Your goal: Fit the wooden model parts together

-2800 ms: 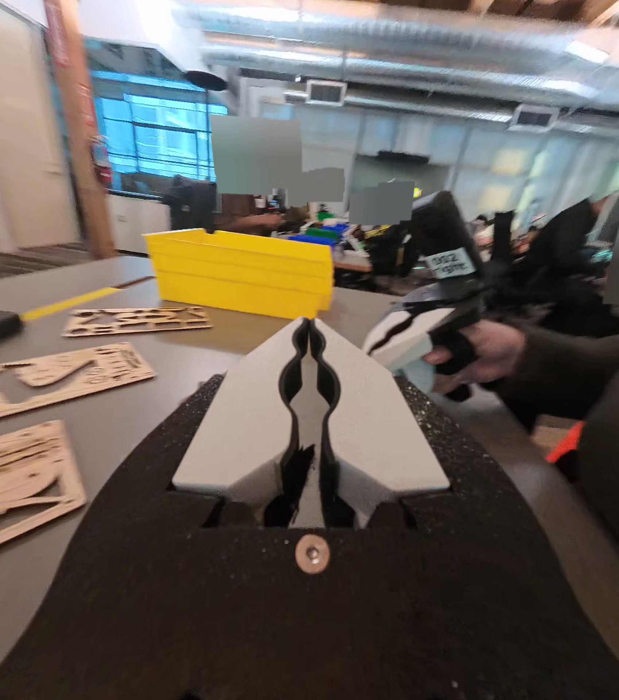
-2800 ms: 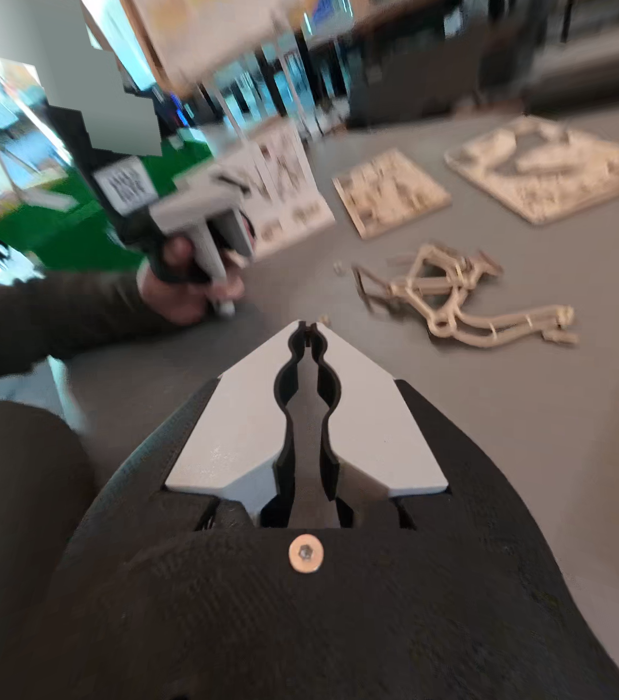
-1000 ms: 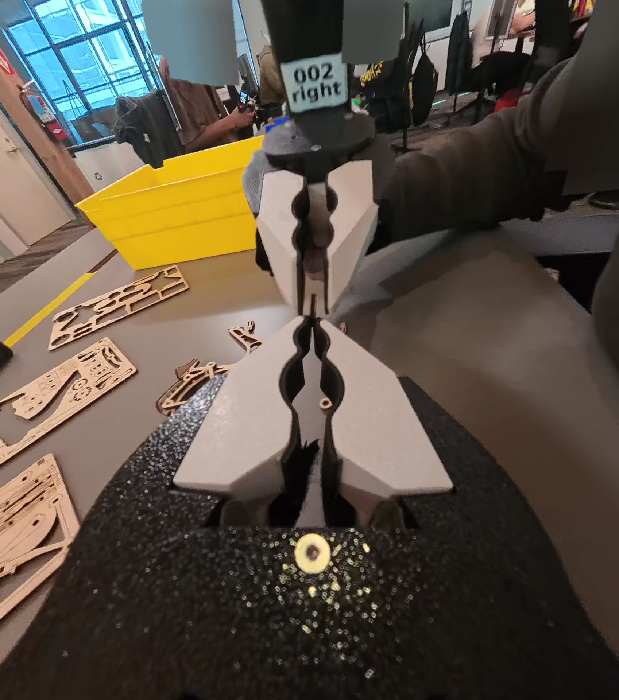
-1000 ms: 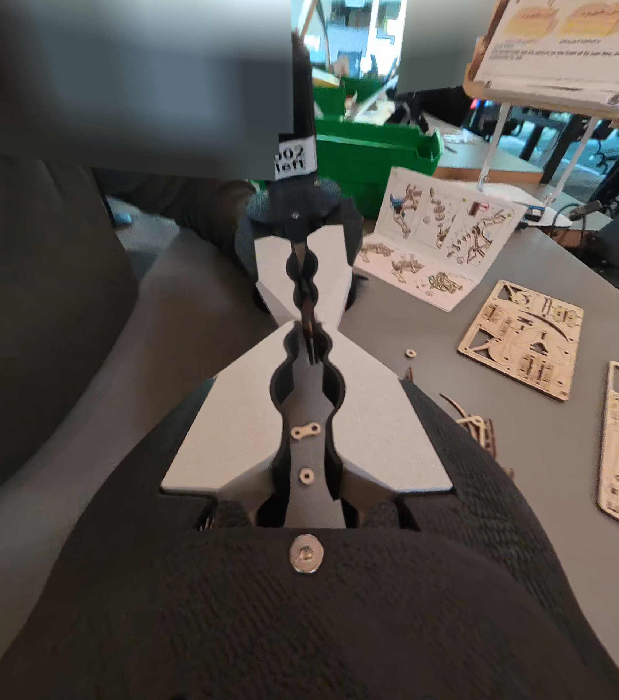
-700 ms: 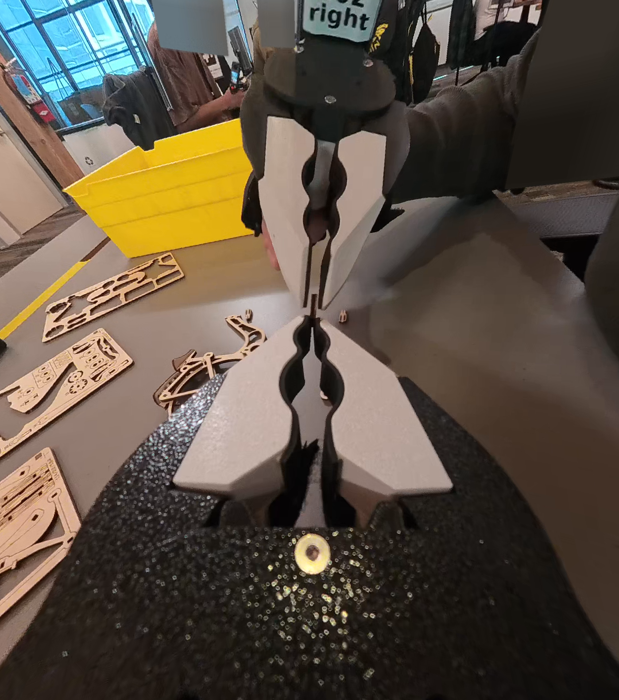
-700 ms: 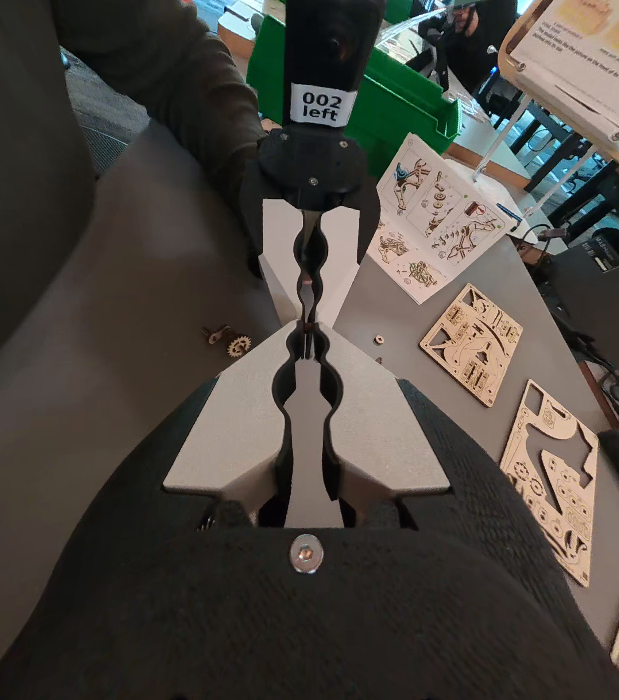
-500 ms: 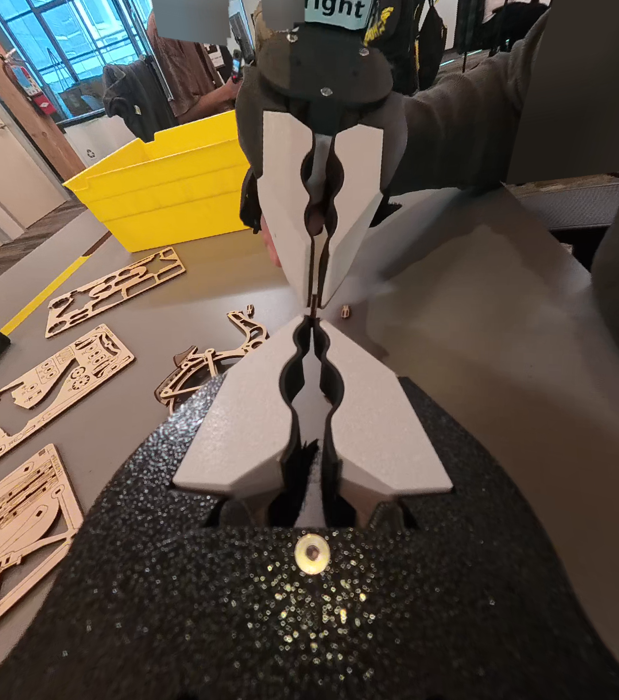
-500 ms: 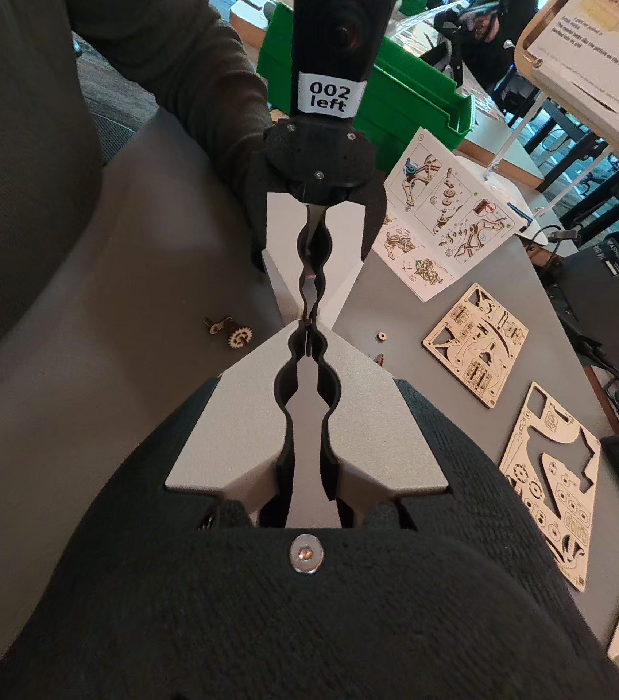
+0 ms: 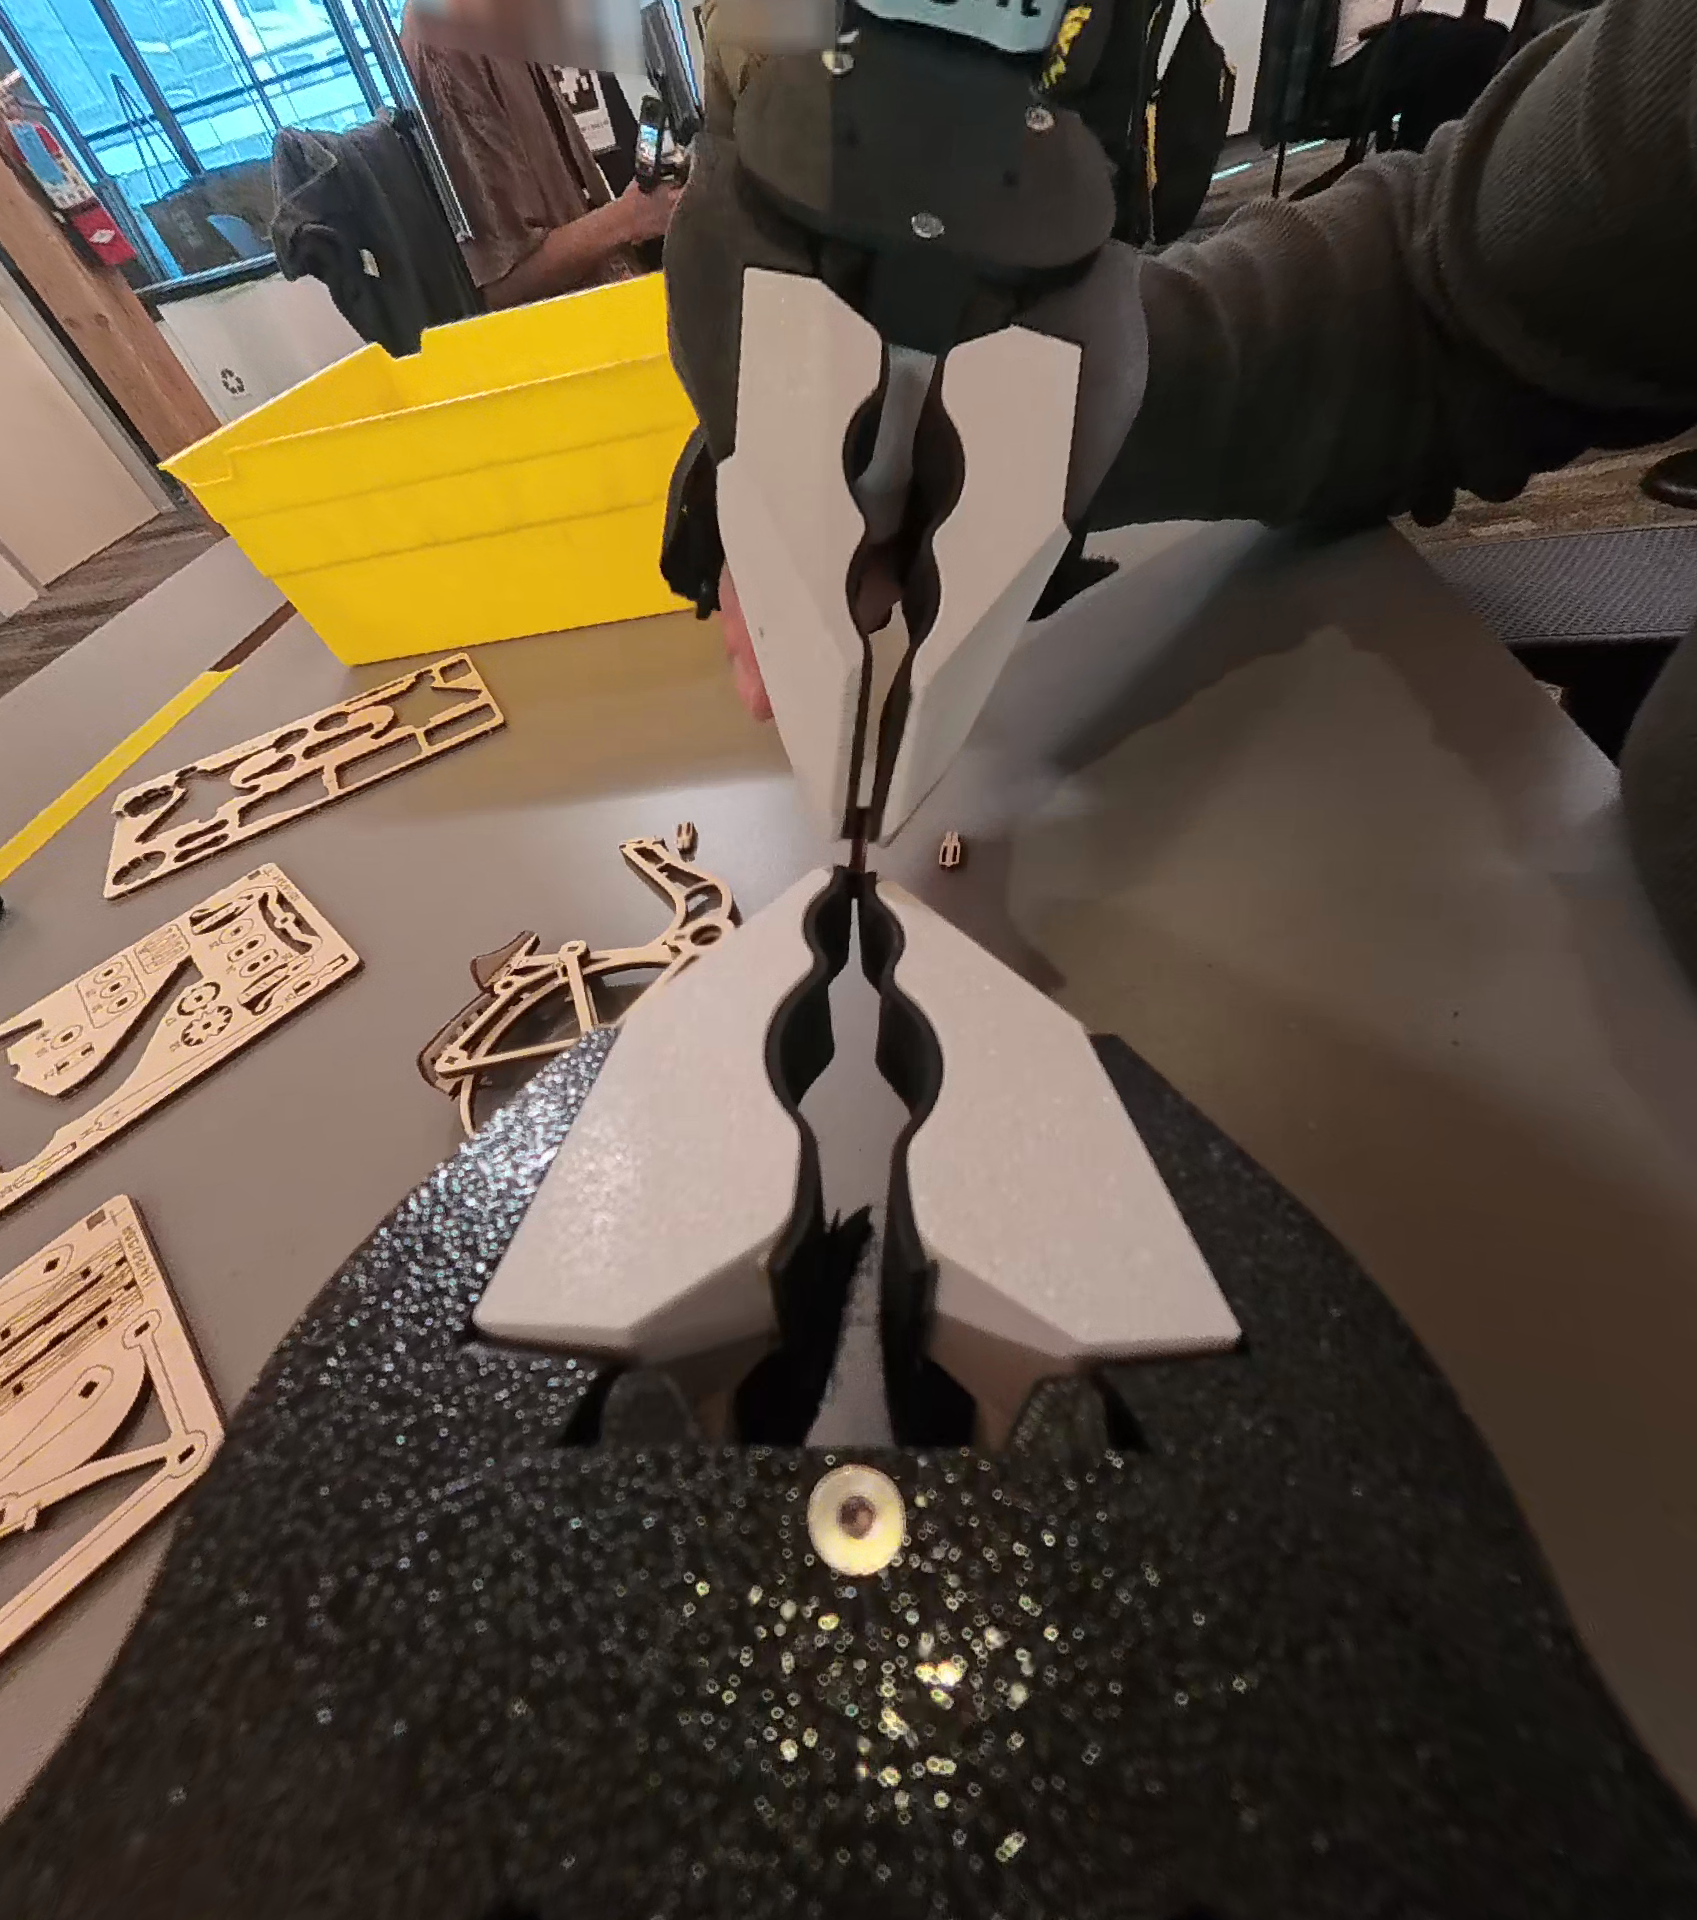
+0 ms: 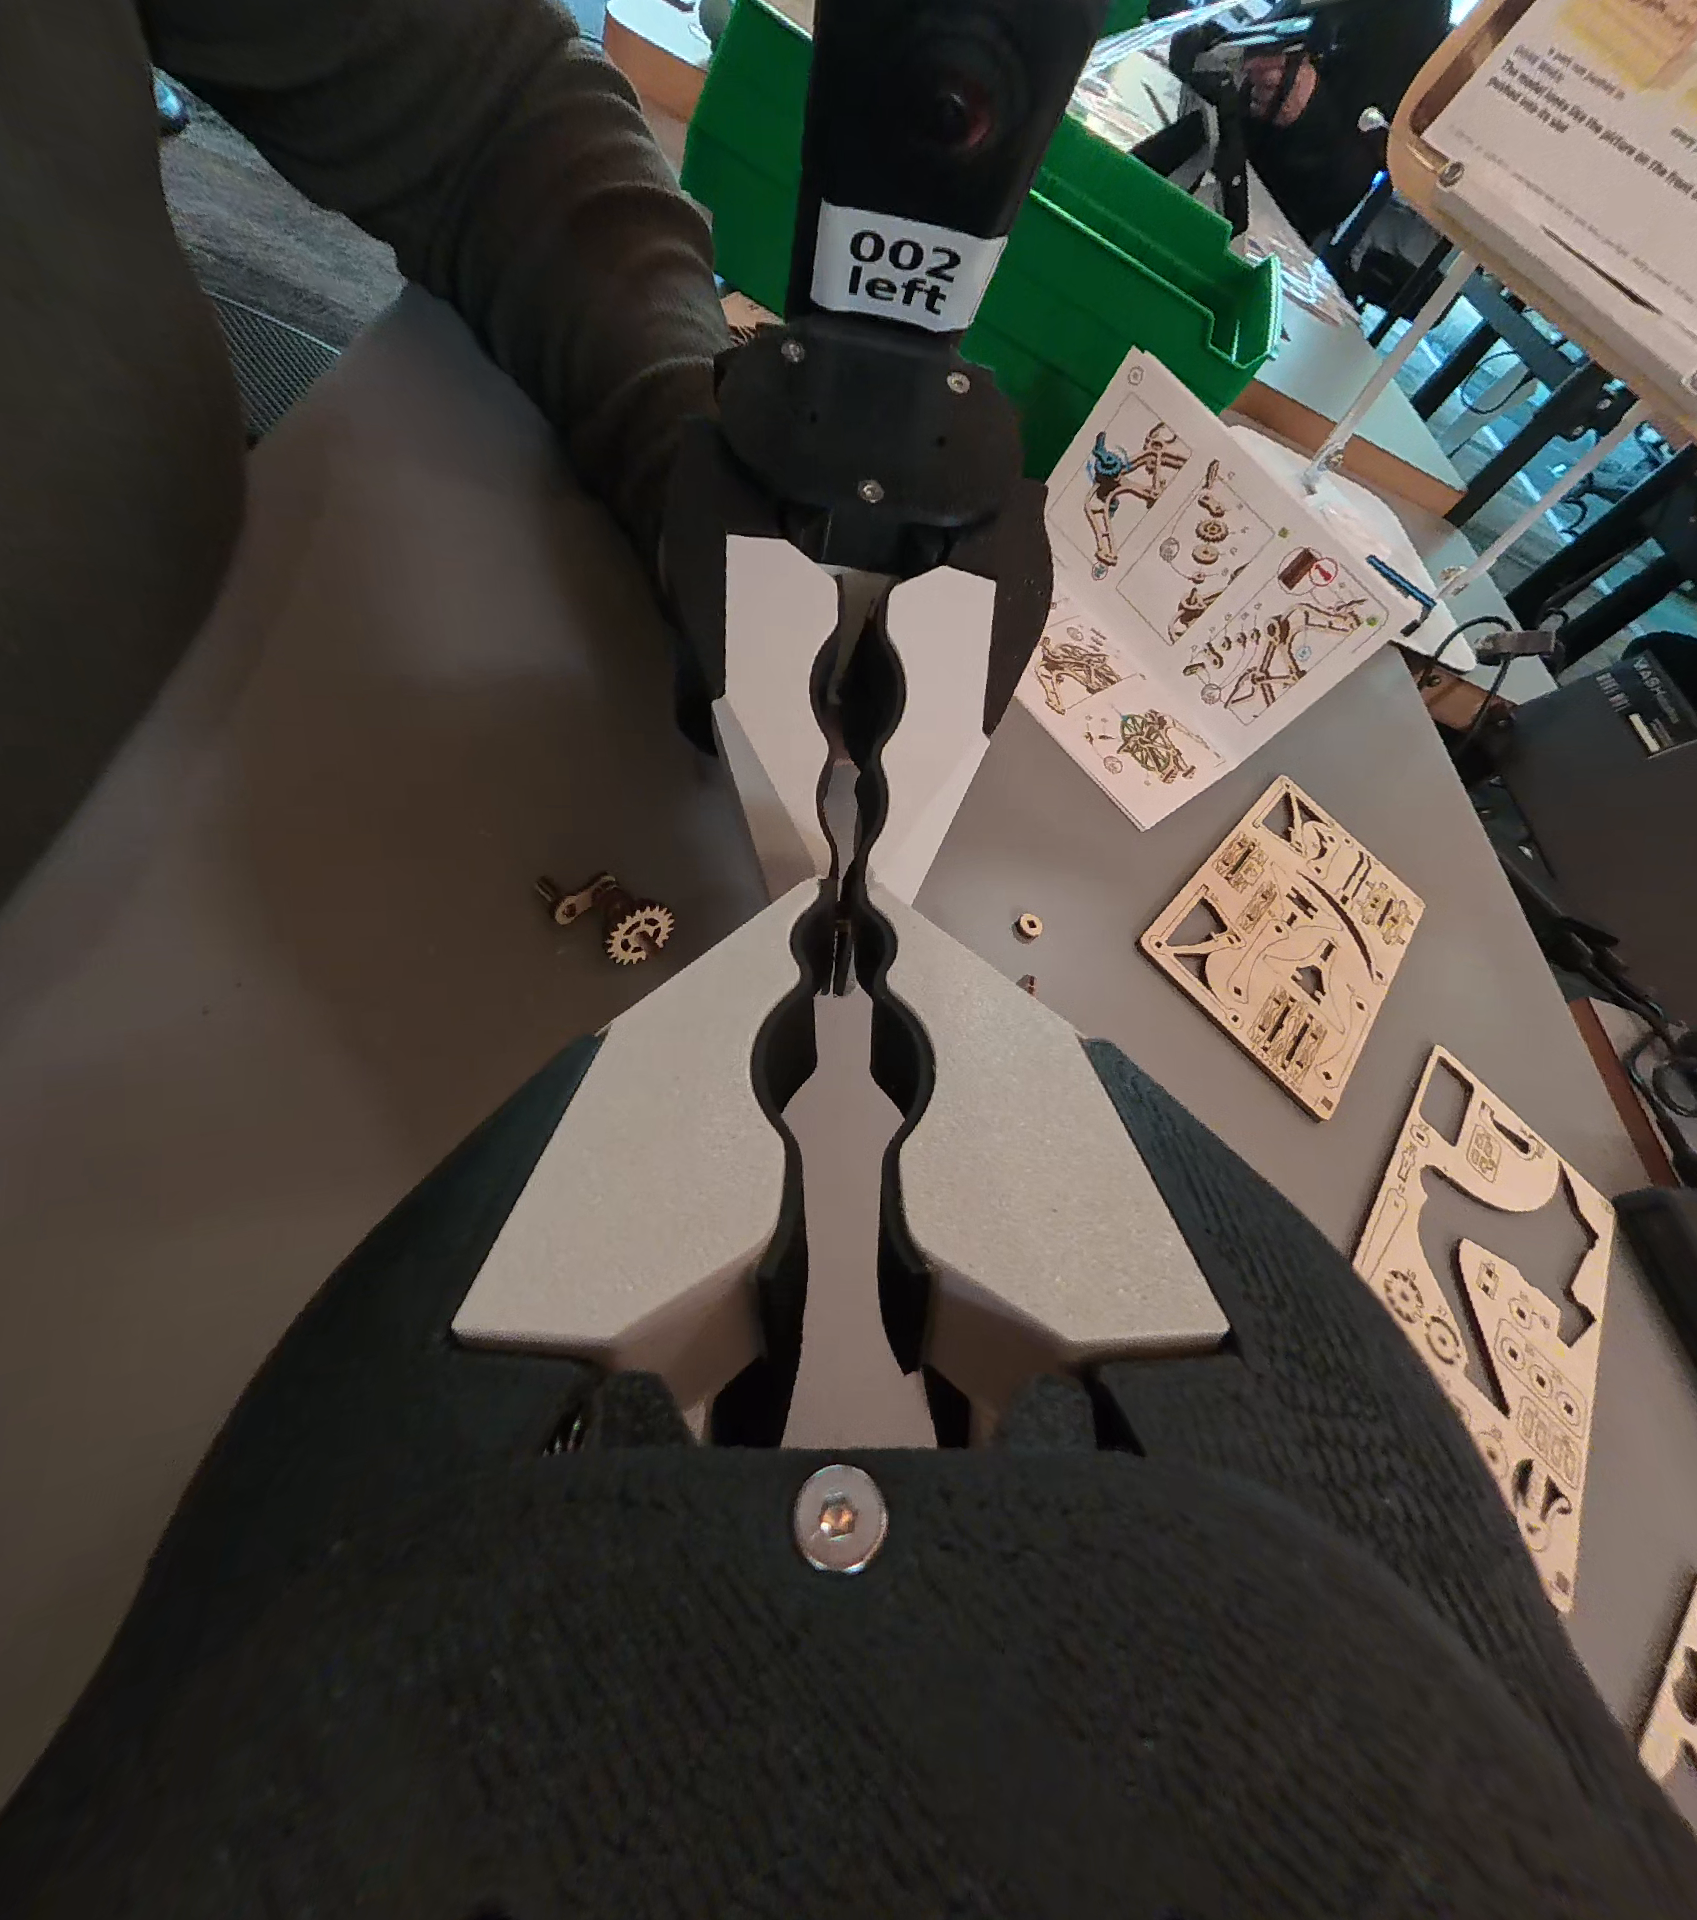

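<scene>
Grey counter [image 9: 1343, 1039] fills both of my views, and my two grippers meet tip to tip above it. In the left wrist view my left gripper [image 9: 856, 883] sits at centre frame with its jaws closed to a sliver on a thin dark wooden part [image 9: 859, 831], seen edge-on. The right gripper [image 9: 865, 821] comes down from the top of the frame, its jaws also nearly together, pinching the same small piece or one joined to it; I cannot tell which. In the right wrist view the right gripper [image 10: 839, 914] has a short dark strip [image 10: 838, 961] standing between its jaws, and the left gripper [image 10: 839, 883] touches it from above.

At left centre of the left view a half-built wooden frame [image 9: 563, 997] lies flat on the counter, just beside my left gripper. Punched sheets [image 9: 304, 769] are spread across the left side, with a yellow bin [image 9: 449, 499] behind them in the upper left.

In the right view a small gear assembly [image 10: 615, 920] lies at left centre, a tiny ring [image 10: 1031, 923] to the right of the tips, more sheets [image 10: 1280, 945] down the right edge, an instruction leaflet [image 10: 1208, 592] at upper right and a green bin [image 10: 1114, 281] behind it.
</scene>
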A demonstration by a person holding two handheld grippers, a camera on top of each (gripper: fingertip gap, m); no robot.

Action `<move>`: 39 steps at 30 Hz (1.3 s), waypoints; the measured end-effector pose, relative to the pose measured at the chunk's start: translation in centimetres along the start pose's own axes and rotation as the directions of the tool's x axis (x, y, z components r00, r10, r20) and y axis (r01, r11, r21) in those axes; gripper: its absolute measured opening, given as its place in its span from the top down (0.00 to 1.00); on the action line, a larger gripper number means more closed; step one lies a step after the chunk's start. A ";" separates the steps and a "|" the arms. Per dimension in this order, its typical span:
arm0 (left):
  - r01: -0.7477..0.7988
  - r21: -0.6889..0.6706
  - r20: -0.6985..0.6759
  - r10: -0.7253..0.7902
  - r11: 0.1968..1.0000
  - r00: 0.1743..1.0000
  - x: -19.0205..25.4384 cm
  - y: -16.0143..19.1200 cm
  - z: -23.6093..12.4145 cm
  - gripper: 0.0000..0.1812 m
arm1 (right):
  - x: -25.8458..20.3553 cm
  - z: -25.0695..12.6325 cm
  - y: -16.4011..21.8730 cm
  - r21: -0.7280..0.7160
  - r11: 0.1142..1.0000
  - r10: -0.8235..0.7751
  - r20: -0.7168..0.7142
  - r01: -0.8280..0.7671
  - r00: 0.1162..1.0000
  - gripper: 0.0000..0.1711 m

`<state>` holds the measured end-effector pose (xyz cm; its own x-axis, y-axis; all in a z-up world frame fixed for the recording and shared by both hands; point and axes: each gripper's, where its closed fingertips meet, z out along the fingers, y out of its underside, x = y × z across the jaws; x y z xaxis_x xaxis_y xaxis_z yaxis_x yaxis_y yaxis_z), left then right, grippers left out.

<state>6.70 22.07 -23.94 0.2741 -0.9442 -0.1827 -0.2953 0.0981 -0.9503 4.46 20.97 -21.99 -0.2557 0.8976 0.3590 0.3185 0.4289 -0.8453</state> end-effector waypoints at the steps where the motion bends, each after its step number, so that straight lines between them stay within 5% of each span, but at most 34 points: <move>1: 0.007 0.004 -0.002 -0.007 1.000 1.000 0.0 0.0 0.0 1.00 | 0.1 0.0 -0.1 0.000 1.000 -0.004 -0.006 0.004 1.000 1.00; 26: 0.007 0.001 -0.022 -0.007 1.000 1.000 0.2 0.0 0.0 1.00 | -0.2 -0.1 0.1 -0.031 0.999 0.007 0.009 -0.007 1.000 0.99; 34: -0.125 -0.082 0.197 0.139 0.989 0.970 -1.7 1.2 -1.1 0.88 | 0.0 0.6 1.9 -0.120 0.989 0.097 0.098 -0.085 0.990 0.99; 39: -0.247 -0.140 0.304 0.279 0.959 0.911 -3.5 1.7 -2.6 1.00 | 0.6 0.6 2.8 -0.212 0.973 0.116 0.118 -0.089 0.986 0.99</move>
<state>2.84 24.77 -24.25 0.4456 -0.7372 -0.5078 -0.4787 0.2831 -0.8311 4.63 22.64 -24.40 -0.3234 0.9228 0.2093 0.5262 0.3592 -0.7708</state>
